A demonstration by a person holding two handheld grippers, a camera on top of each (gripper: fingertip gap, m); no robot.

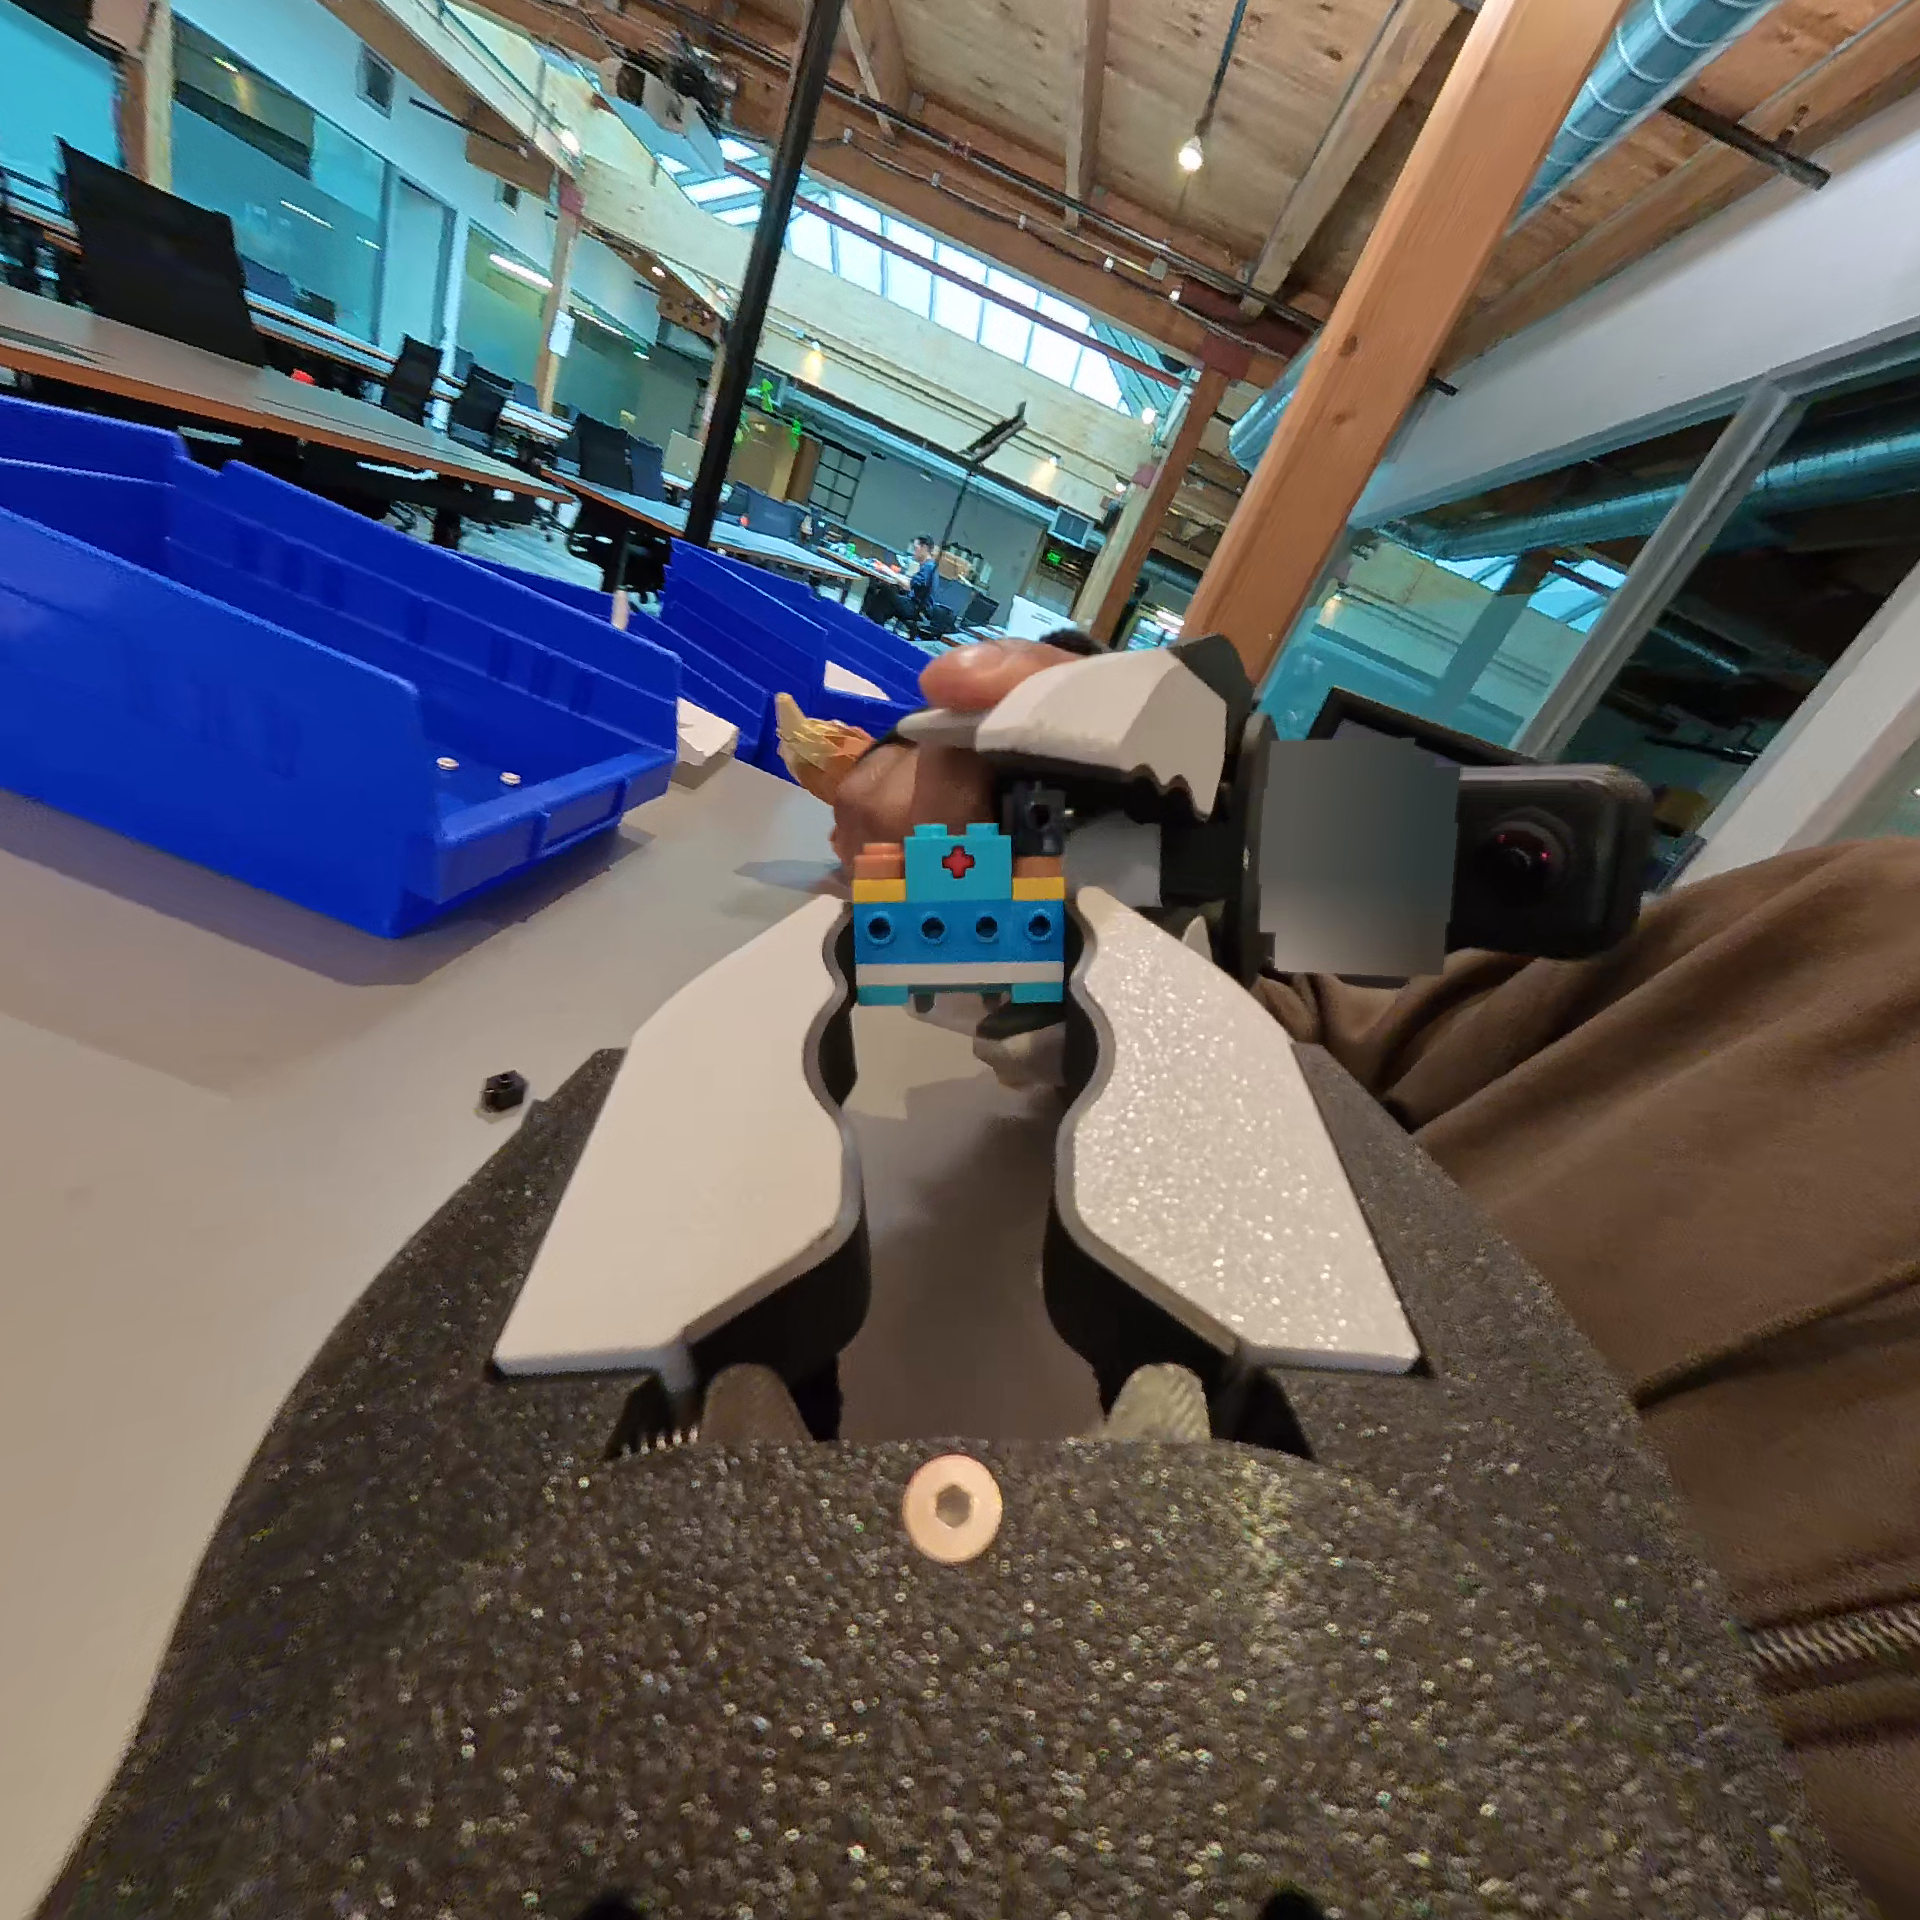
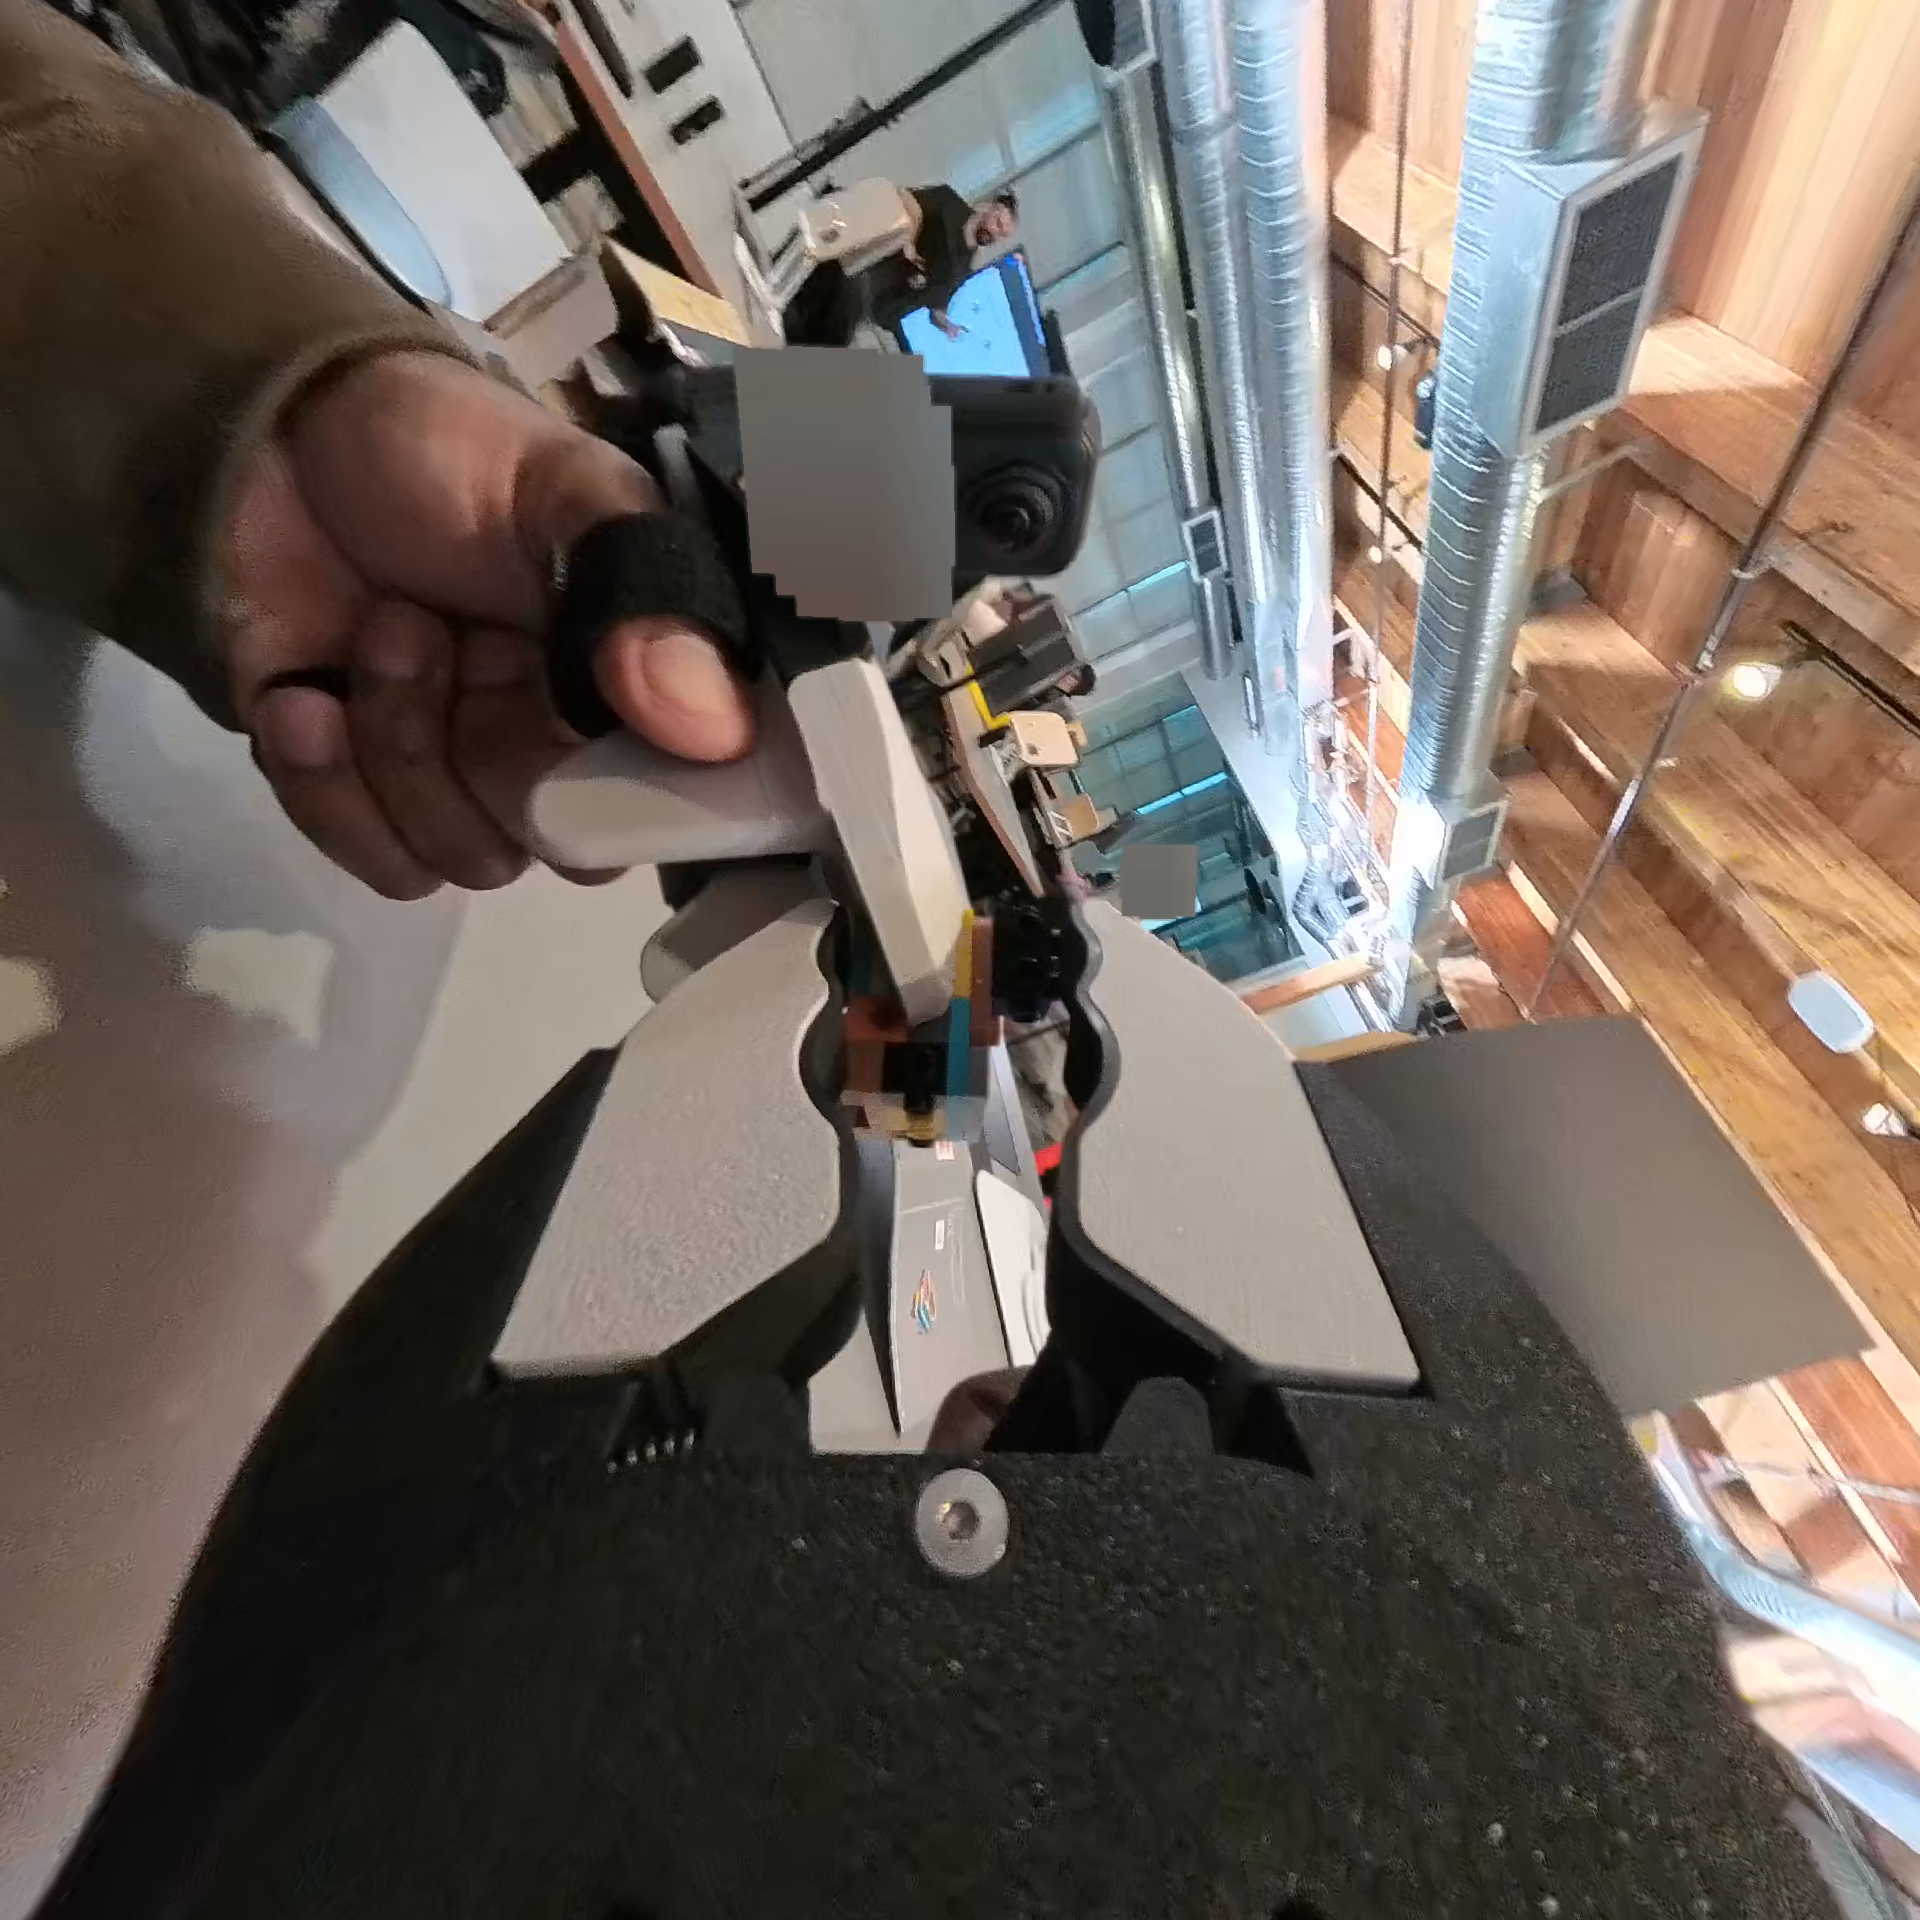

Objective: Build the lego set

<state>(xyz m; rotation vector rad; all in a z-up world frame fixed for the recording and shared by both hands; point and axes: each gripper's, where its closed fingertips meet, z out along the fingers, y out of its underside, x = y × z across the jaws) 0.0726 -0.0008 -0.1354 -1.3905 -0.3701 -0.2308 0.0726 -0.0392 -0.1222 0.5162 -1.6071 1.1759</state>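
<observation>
My left gripper (image 1: pixel 958 971) is shut on a small Lego build (image 1: pixel 956 925) and holds it above the grey table (image 1: pixel 208 1091). The build has a blue brick with holes, a white stripe, yellow and orange bricks, and a turquoise brick with a red cross on top. My right gripper (image 1: pixel 1049 805) comes in from the right at the build's top right corner. It is closed on a small black piece (image 1: pixel 1034 818). In the right wrist view, the right gripper (image 2: pixel 956 997) has the black piece (image 2: pixel 1031 961) against its right finger. The build (image 2: pixel 961 1039) and a left finger (image 2: pixel 894 852) lie just beyond.
Two blue bins (image 1: pixel 312 707) (image 1: pixel 758 613) stand on the table at the left and back. A loose small black piece (image 1: pixel 505 1091) lies on the table near my left finger. A tan piece (image 1: pixel 810 740) shows behind the hand. A brown sleeve (image 1: pixel 1610 1143) fills the right side. Only a small space, under 4 cm, lies between the two pairs of fingers.
</observation>
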